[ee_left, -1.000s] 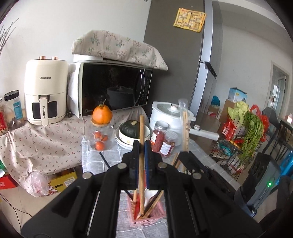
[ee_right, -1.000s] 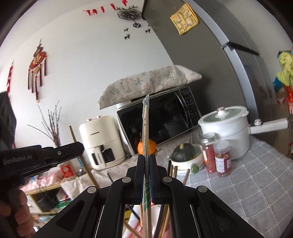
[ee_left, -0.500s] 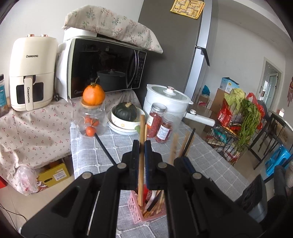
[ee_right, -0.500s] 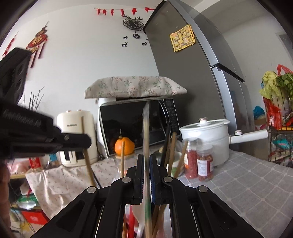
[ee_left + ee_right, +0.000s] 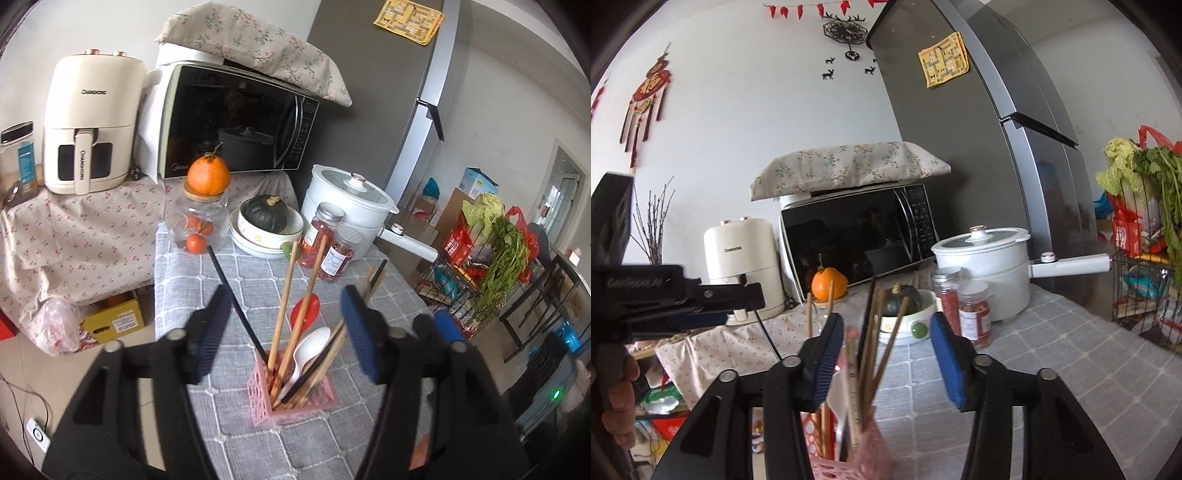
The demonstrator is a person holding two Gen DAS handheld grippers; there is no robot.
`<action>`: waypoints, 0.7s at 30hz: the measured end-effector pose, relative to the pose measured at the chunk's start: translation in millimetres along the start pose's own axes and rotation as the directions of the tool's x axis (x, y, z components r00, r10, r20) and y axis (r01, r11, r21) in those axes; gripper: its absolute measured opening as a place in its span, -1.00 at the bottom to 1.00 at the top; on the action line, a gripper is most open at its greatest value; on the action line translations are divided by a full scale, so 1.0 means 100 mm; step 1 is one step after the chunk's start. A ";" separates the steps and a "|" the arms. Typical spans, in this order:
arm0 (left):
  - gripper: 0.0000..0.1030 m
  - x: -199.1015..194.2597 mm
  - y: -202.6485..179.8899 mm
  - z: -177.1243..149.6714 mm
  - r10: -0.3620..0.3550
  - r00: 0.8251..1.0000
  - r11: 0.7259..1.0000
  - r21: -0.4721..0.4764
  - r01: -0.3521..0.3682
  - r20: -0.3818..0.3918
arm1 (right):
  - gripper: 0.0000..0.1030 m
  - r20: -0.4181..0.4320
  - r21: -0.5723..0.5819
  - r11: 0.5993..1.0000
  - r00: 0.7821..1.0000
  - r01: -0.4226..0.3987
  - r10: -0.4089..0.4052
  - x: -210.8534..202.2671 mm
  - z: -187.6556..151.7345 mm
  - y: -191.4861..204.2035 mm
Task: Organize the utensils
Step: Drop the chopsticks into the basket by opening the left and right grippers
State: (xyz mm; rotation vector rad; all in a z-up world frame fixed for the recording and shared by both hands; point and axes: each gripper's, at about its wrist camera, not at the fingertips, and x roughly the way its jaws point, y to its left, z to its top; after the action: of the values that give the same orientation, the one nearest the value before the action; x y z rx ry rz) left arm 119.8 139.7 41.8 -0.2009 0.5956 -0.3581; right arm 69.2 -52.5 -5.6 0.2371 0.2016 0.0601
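A pink lattice utensil holder [image 5: 295, 400] stands on the grey checked tablecloth [image 5: 229, 280]. It holds several wooden chopsticks [image 5: 286, 301], black chopsticks [image 5: 232, 295], a white spoon [image 5: 308, 350] and a red spoon [image 5: 306, 310]. My left gripper [image 5: 286, 334] is open and empty, just above and in front of the holder. My right gripper [image 5: 886, 356] is open and empty, right above the holder [image 5: 846, 454], with chopsticks [image 5: 873, 339] standing between its jaws. The left gripper's body [image 5: 665, 299] shows at the left of the right wrist view.
Behind the holder stand two jars of red preserves [image 5: 327, 240], a bowl with a green squash [image 5: 266, 221], a glass jar topped with an orange [image 5: 199, 214], a white pot [image 5: 351, 206], a microwave [image 5: 236, 122] and an air fryer [image 5: 90, 125]. A vegetable rack [image 5: 487, 254] is at the right.
Both grippers have opened and let go of the chopsticks they held; those chopsticks now stand in the pink holder. The left gripper has pulled back and up a little.
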 end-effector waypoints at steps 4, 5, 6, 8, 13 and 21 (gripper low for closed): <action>0.58 -0.10 -0.18 -0.10 0.050 0.998 0.999 -0.014 -0.051 -0.042 | 0.31 -0.069 -0.018 1.000 0.998 -0.008 0.006 -0.13 0.26 -0.18; 0.61 -0.12 -0.21 -0.13 0.060 0.997 0.998 -0.016 -0.061 -0.049 | 0.39 -0.085 -0.026 1.000 0.996 -0.011 0.009 -0.17 0.31 -0.22; 0.63 -0.15 -0.27 -0.16 0.076 0.995 0.997 -0.018 -0.077 -0.060 | 0.42 -0.100 -0.036 0.999 0.995 -0.012 0.009 -0.20 0.35 -0.25; 0.68 -0.18 -0.37 -0.23 0.106 0.991 0.994 -0.020 -0.108 -0.086 | 0.51 -0.129 -0.041 0.999 0.992 -0.022 0.016 -0.29 0.44 -0.32; 0.85 -0.24 -0.63 -0.43 0.154 0.977 0.986 -0.043 -0.161 -0.145 | 0.68 -0.205 -0.073 0.997 0.979 -0.024 0.009 -0.53 0.60 -0.47; 0.91 -0.39 -0.99 -0.63 0.229 0.953 0.966 -0.071 -0.247 -0.199 | 0.85 -0.364 -0.085 0.996 0.930 0.018 -0.048 -0.78 0.85 -0.72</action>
State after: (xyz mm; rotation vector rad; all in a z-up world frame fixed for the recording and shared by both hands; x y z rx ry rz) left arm 26.5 58.8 39.4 -0.1849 0.8169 -0.1149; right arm 12.8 -147.9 73.1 0.1401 0.5747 0.0784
